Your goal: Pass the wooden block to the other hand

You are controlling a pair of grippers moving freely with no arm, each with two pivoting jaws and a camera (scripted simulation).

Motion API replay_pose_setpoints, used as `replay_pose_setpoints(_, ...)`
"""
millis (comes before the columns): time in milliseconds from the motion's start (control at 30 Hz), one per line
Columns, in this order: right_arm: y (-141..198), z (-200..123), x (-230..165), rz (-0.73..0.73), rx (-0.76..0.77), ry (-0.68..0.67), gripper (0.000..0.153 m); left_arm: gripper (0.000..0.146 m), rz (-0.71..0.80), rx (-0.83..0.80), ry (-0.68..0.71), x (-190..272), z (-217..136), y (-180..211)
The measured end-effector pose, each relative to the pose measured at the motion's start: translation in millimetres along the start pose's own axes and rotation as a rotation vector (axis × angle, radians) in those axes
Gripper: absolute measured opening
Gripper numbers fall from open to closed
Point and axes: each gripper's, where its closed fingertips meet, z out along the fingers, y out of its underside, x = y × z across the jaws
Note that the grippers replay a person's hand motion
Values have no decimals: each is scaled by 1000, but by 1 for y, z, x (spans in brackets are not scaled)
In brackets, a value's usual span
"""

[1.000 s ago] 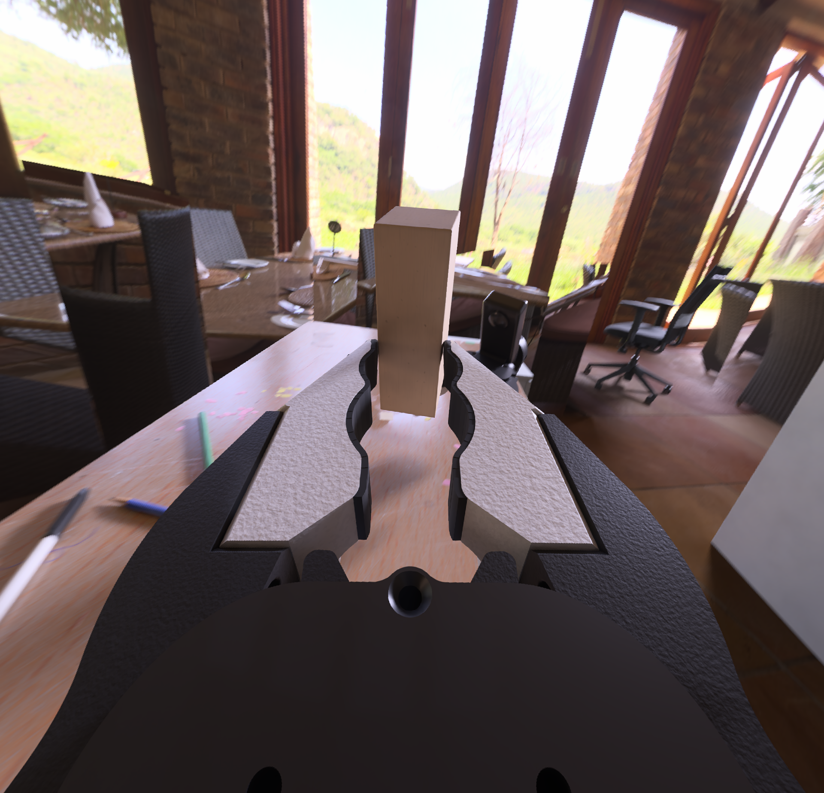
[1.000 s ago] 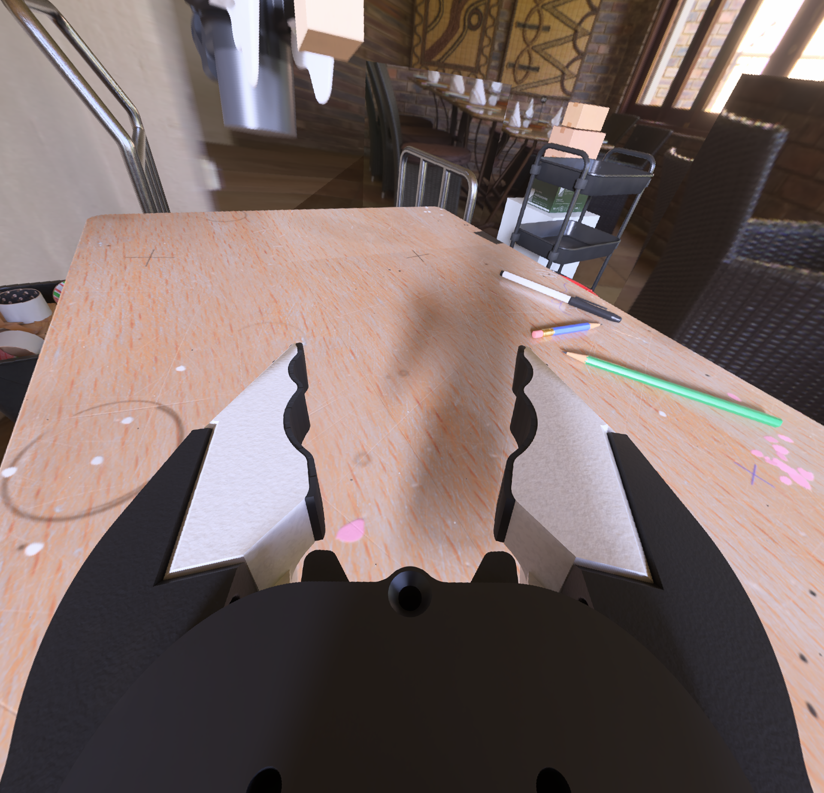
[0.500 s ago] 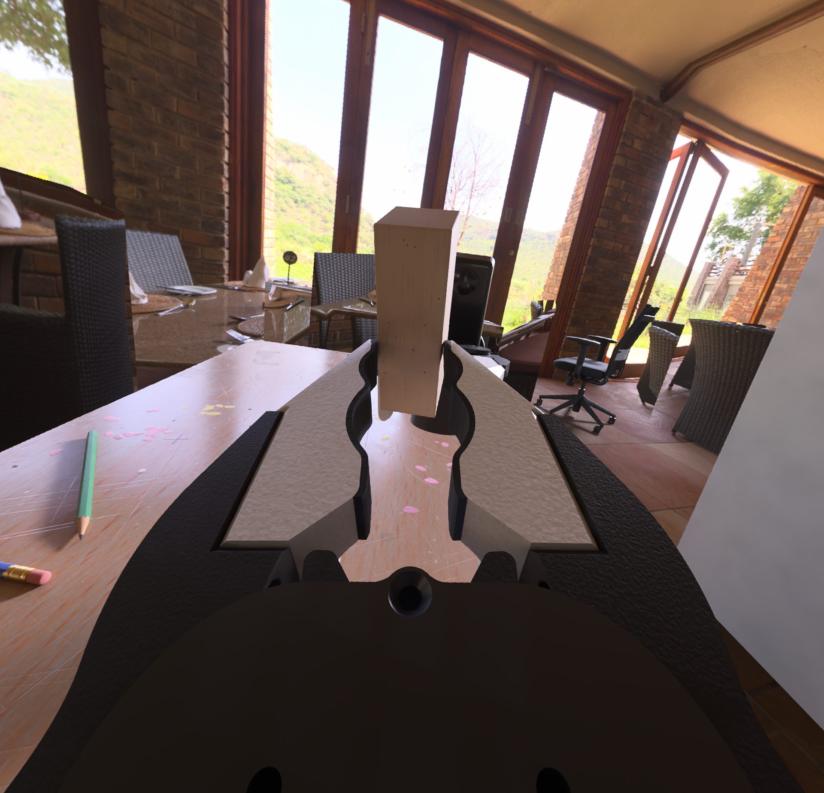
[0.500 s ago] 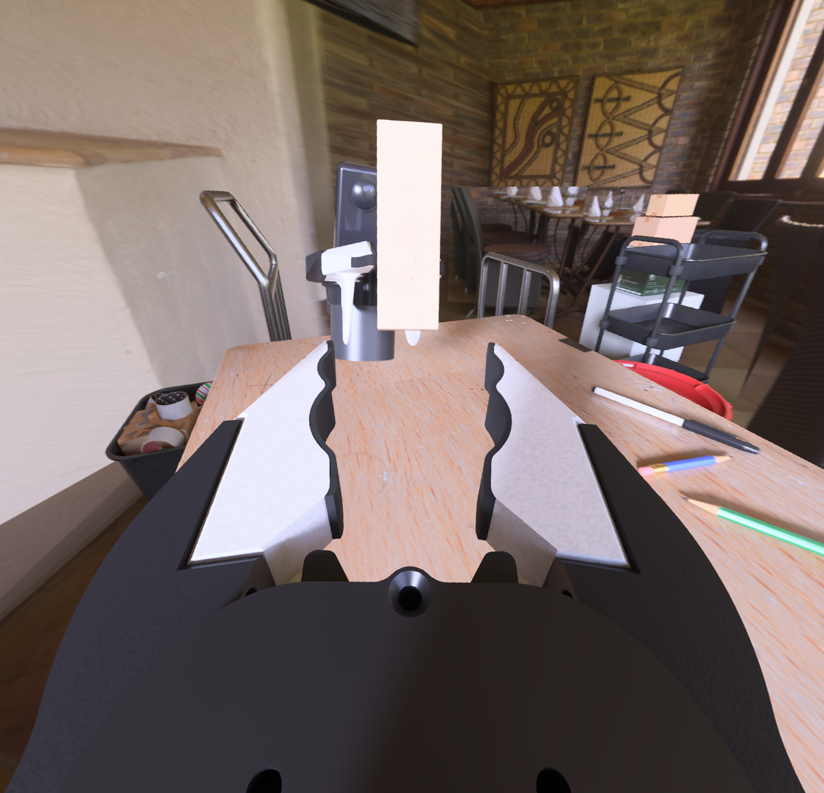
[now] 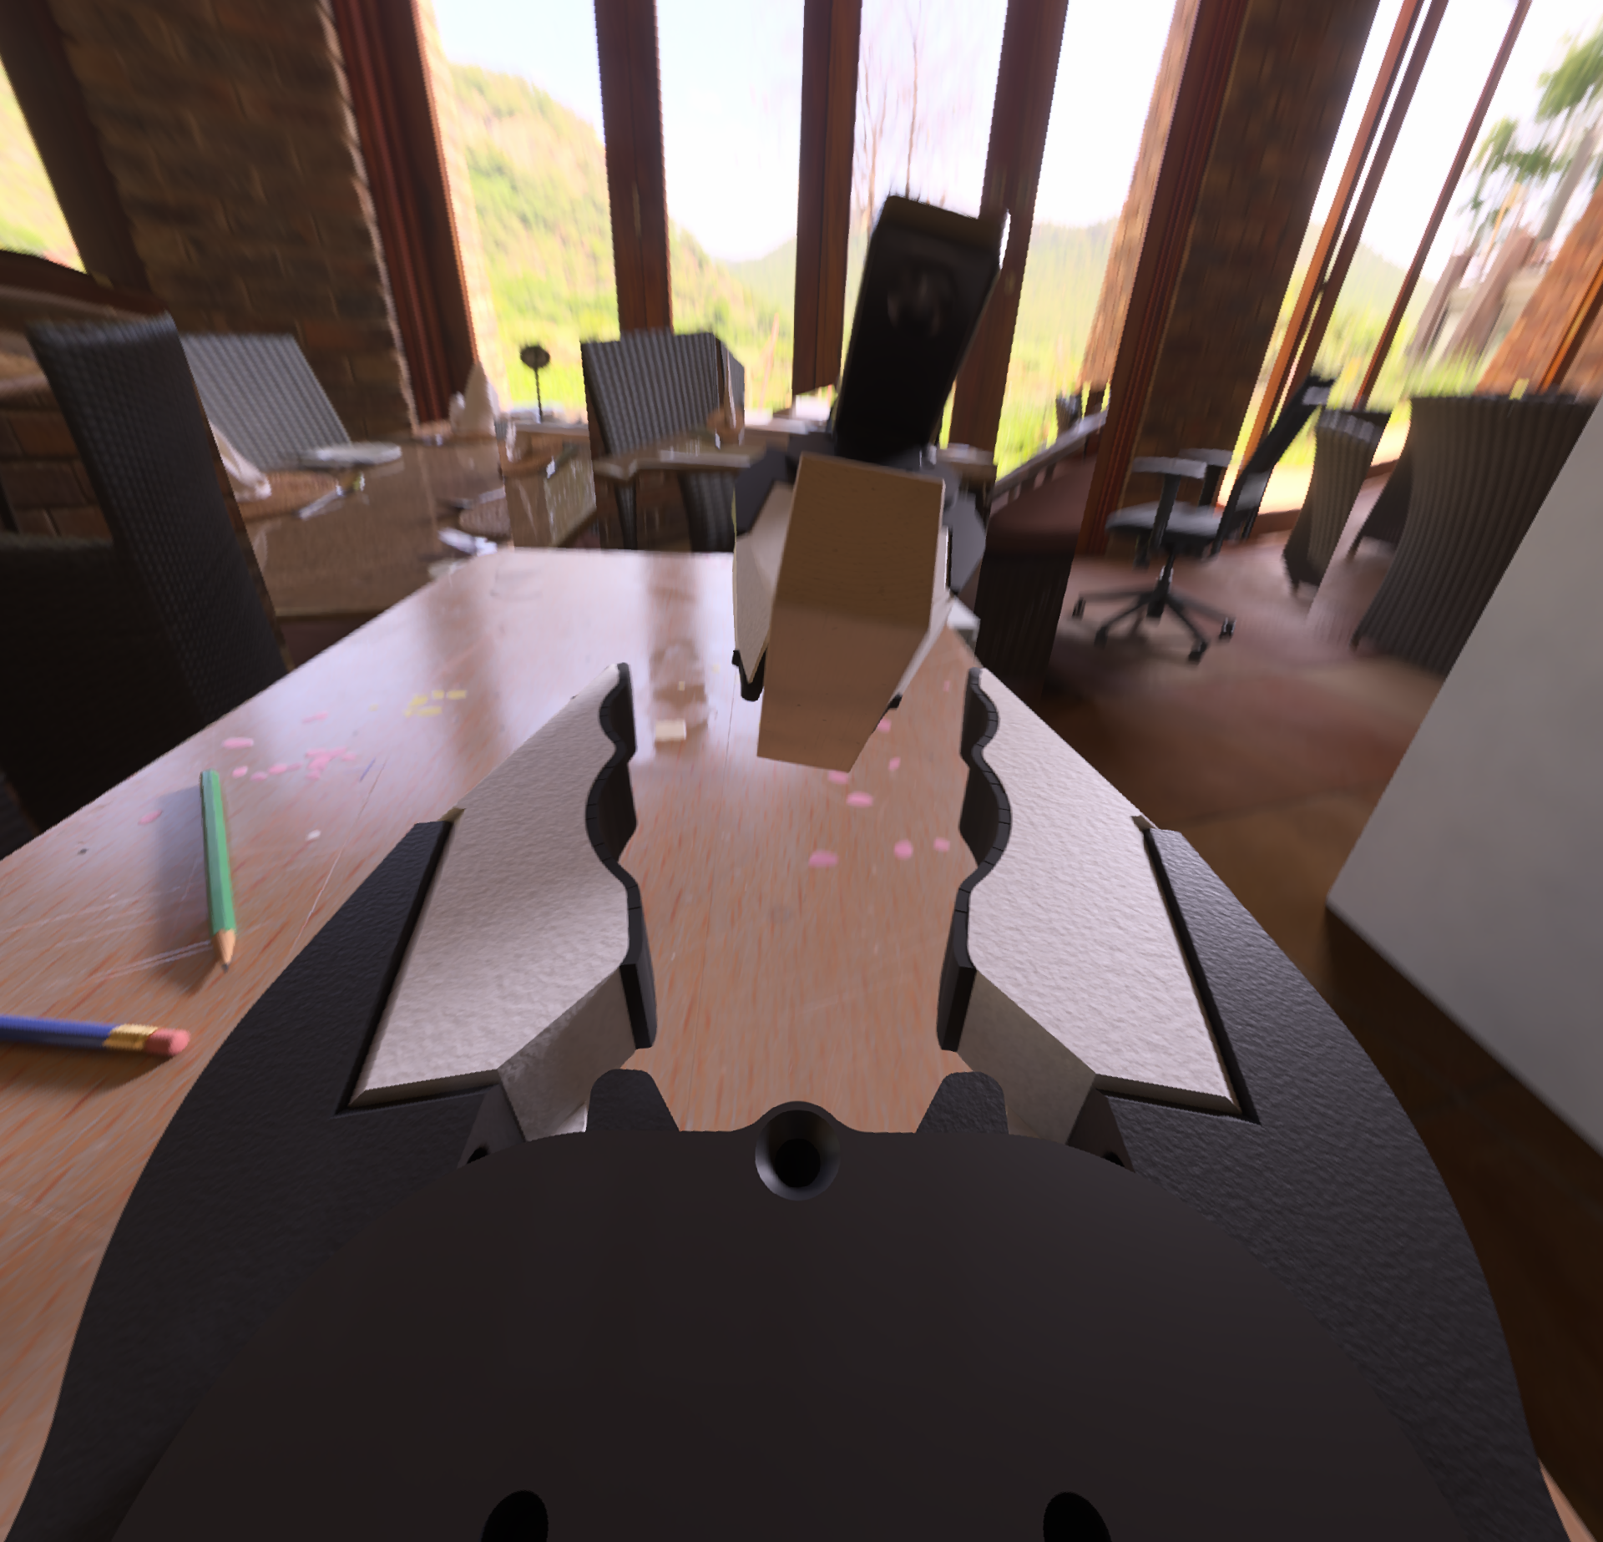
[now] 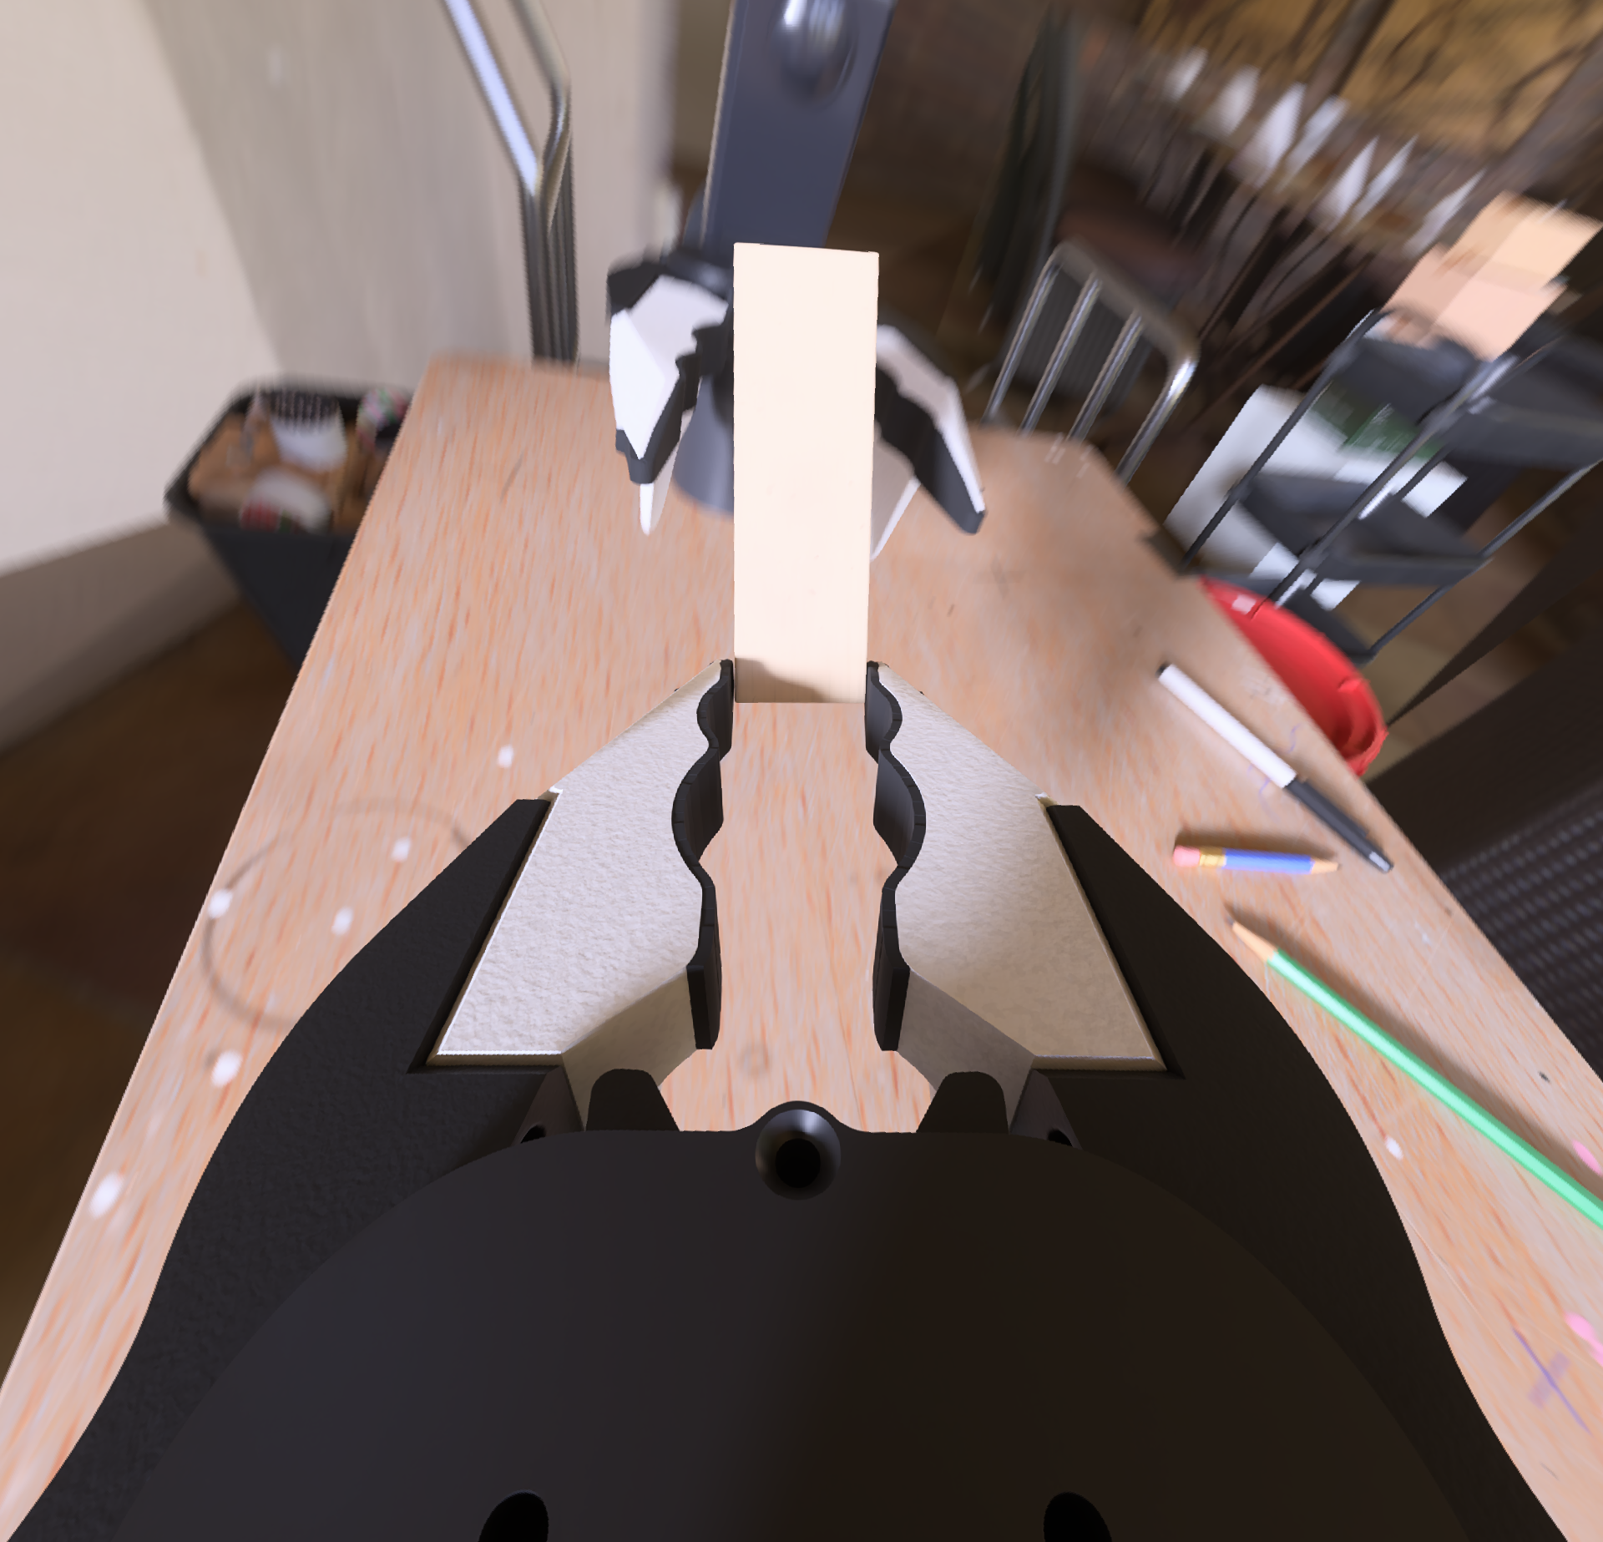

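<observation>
wooden block (image 6: 802, 477) clamped in right gripper (image 6: 800, 685); left gripper (image 5: 798, 702) apart, clear

Black textured tool (image 5: 798, 702) with scalloped white fingers (image 5: 520, 884)

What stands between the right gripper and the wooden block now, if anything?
Nothing visible does. The right gripper already grips the lower end of the pale rectangular wooden block with its fingers. The left gripper is open and clear of the block, above the wooden table.
</observation>
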Motion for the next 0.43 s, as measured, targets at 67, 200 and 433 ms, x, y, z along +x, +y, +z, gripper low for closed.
replay_pose_setpoints(67,13,-2,-5,-34,-161,-55,30,85,46,-110,5,2,1,13)
replay_pose_setpoints(200,28,-3,-8,-69,-366,-108,30,88,150,-273,11,9,8,36)
replay_pose_setpoints(433,39,-1,-12,-70,-509,-174,30,62,230,-333,16,12,11,50)
